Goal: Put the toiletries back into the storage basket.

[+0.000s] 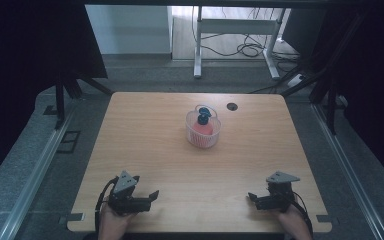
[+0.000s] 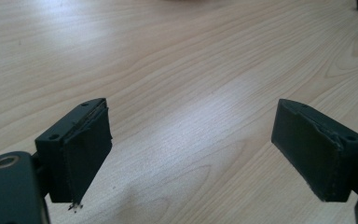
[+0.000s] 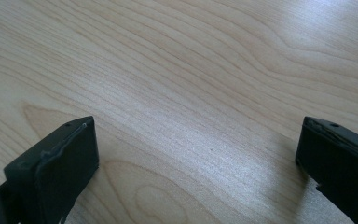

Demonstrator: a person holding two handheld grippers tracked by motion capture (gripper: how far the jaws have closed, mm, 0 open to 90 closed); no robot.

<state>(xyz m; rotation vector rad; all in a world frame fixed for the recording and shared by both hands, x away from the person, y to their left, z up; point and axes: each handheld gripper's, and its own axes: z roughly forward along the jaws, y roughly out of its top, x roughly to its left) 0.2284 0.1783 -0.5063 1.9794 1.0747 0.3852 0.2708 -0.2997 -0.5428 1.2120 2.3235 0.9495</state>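
Nothing's begun, I'd say: both tongs, left & right, are resting wide apart (empty) near the wooden table edge; clear plastic basket w/ red-blue toy is sitting mid-table, untouched.

You're in a lab or test room: black curtains flank the wooden surface, metal floor rails run alongside, and loose cables trail under a white frame.
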